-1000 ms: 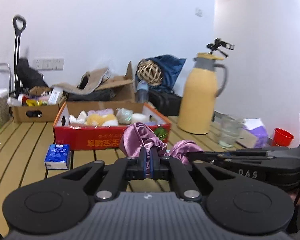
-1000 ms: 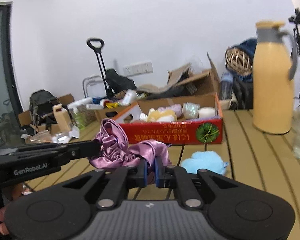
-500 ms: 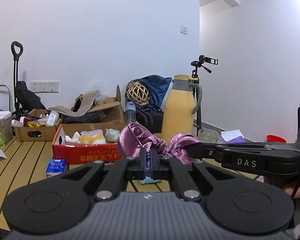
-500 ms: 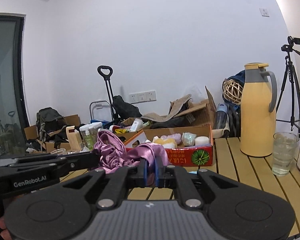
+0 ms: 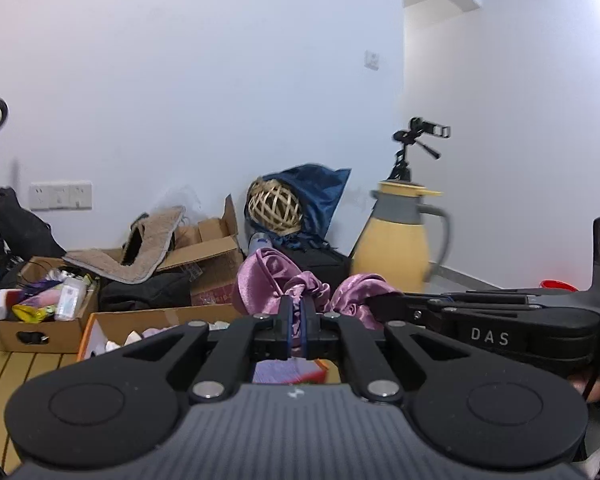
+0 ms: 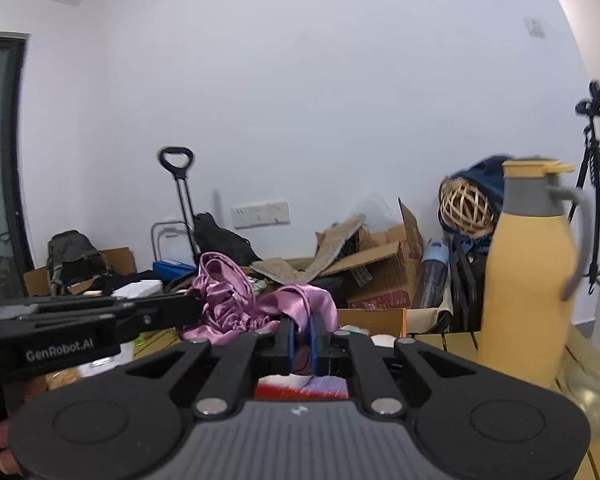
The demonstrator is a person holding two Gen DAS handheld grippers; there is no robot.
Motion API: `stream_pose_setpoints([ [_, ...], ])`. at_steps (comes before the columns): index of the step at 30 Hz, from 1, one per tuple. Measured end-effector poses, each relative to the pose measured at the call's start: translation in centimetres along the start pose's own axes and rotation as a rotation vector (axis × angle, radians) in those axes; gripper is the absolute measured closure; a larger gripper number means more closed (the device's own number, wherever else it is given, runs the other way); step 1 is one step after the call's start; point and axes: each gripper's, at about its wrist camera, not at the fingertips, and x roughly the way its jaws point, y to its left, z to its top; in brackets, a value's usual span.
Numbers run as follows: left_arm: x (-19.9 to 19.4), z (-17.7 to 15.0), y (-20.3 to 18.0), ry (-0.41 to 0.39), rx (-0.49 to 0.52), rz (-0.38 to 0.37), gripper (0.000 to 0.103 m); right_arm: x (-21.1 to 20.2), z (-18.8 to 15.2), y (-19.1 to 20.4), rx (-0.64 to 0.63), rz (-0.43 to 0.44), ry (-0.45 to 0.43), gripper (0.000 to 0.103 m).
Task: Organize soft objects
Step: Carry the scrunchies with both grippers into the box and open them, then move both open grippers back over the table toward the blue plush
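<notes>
A purple satin cloth with a gathered elastic edge (image 5: 276, 284) hangs in the air between both grippers. My left gripper (image 5: 298, 312) is shut on one part of it. My right gripper (image 6: 300, 330) is shut on another part, and the cloth (image 6: 236, 300) bunches to its left. In the left wrist view the right gripper (image 5: 374, 304) comes in from the right and pinches the cloth. In the right wrist view the left gripper (image 6: 192, 304) comes in from the left. The red cardboard box (image 5: 156, 320) of soft items lies just below, mostly hidden by the grippers.
A yellow thermos jug (image 6: 528, 276) stands on the wooden slat table (image 5: 4, 364) at the right, with a glass (image 6: 592, 392) near it. Open cardboard boxes (image 5: 208, 252), a wicker ball (image 5: 274, 206), a tripod (image 6: 598, 200) and bags crowd the back wall.
Both grippers have carried the purple cloth forward, toward the red box, which has slid under them. The thermos looks nearer. Both stay shut on the cloth.
</notes>
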Motion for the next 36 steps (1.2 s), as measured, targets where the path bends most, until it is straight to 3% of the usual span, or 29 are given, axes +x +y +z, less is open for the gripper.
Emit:
stream_pose_setpoints([
  [6,10.5,0.7,4.8,0.096,-0.044,0.010,0.099,11.8,1.8,-4.2,0.037,-0.031,0.119,0.096],
  [12,21.1,-2.5,9.8,0.274,-0.154,0.029,0.098,21.9,-0.8,-5.5,-0.046,-0.145,0.230,0.096],
  [14,23.5,-4.0,10.8,0.341,-0.159,0.057,0.096,24.9,-1.8,-5.6,-0.090,-0.172,0.300,0.093],
  [16,24.2,-5.0,11.4,0.358,-0.164,0.056,0.094,26.9,-3.0,-5.7,-0.132,-0.217,0.327,0.087],
  [18,23.9,-5.4,12.0,0.349,-0.168,0.041,0.087,27.6,-3.8,-5.7,-0.156,-0.235,0.351,0.085],
  [20,23.3,-5.3,12.5,0.340,-0.172,0.036,0.081,27.5,-3.9,-5.8,-0.140,-0.220,0.347,0.060],
  [21,22.8,-5.1,12.6,0.333,-0.170,0.040,0.081,27.1,-3.7,-5.8,-0.133,-0.215,0.337,0.056],
  [25,20.1,-3.2,12.5,0.302,-0.153,0.044,0.081,24.3,-1.8,-4.9,-0.144,-0.211,0.282,0.054],
  [32,9.8,-0.5,10.8,0.209,-0.092,0.070,0.070,15.9,1.4,-2.5,-0.171,-0.175,0.216,0.044],
  [34,6.5,-0.5,10.0,0.181,-0.080,0.081,0.066,13.0,1.5,-1.7,-0.173,-0.163,0.204,0.043],
  [36,2.6,-0.8,8.9,0.139,-0.058,0.092,0.055,10.1,1.1,-0.7,-0.181,-0.141,0.198,0.040],
])
